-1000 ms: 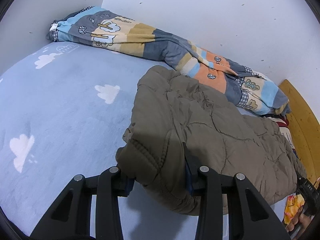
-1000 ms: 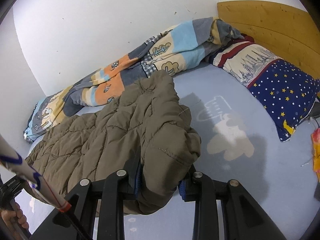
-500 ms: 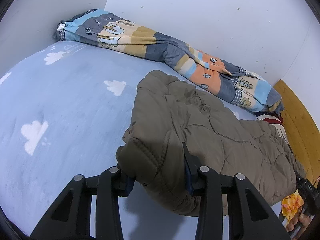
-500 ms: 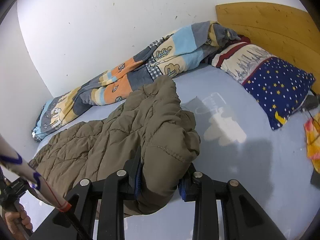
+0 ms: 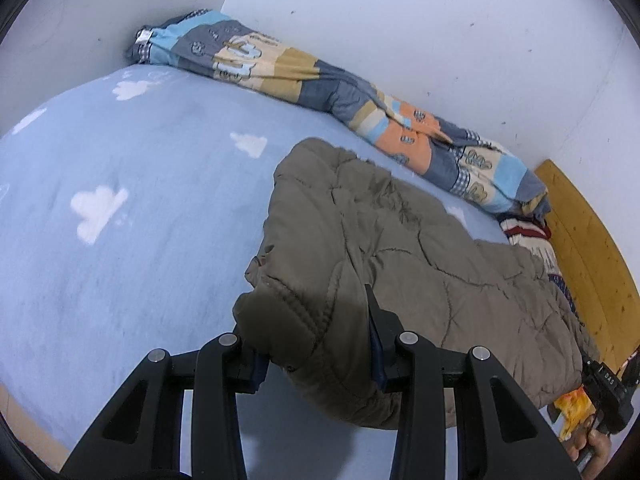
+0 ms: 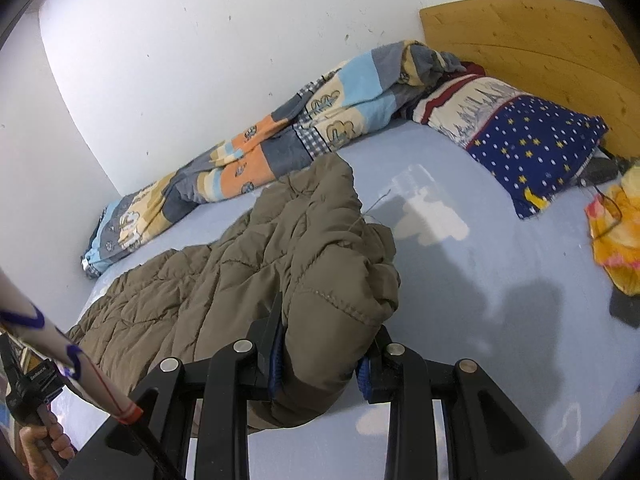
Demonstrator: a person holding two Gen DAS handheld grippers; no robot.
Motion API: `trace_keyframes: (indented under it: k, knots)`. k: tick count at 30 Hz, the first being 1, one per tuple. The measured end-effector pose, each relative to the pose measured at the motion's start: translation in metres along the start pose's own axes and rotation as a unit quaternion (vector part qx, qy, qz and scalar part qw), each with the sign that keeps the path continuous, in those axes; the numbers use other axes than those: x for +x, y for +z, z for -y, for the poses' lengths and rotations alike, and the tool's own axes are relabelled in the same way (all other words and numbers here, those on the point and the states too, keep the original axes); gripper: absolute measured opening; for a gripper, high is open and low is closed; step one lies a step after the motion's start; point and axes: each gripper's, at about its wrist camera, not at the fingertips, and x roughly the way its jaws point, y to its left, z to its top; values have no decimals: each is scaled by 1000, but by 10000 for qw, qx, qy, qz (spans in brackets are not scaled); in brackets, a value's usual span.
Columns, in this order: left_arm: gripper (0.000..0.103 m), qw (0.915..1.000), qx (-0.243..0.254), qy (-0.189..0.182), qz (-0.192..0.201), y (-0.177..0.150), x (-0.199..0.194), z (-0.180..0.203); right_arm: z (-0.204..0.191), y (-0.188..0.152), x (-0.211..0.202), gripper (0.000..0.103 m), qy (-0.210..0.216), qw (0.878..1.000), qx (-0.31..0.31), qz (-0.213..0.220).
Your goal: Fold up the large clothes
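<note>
Fleecy blue bedsheet (image 5: 152,184), puffy quilted olive jacket (image 5: 400,264) (image 6: 256,280)

Jacket (image 5: 400,264) folds hide left tongs (image 5: 316,354) pads; pillow (image 5: 532,236) mostly behind jacket.

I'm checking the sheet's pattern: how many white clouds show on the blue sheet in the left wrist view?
4 whole clouds: near the quilt's end, beside the jacket's top, mid-sheet, far left edge. The jacket may hide others.

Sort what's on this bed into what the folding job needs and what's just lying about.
For the job:
olive quilted jacket
left gripper, shut on it
right gripper, shut on it

Lying about:
patchwork blanket
starry pillow
yellow cloth
</note>
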Motion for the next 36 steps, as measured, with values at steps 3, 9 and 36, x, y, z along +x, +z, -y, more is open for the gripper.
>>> trace_keyframes:
  k: [3, 9, 36]
  knots:
    - [40, 9999, -94, 63, -87, -16, 5, -8, 14, -16, 7, 31, -62, 9994, 187, -268]
    - [45, 9987, -323, 294, -277, -46, 31, -26, 41, -45, 34, 31, -200, 9942, 622, -858]
    - [77, 9856, -1052, 1030, 827, -44, -14, -72, 111, -81, 2, 57, -84, 9714, 2214, -855]
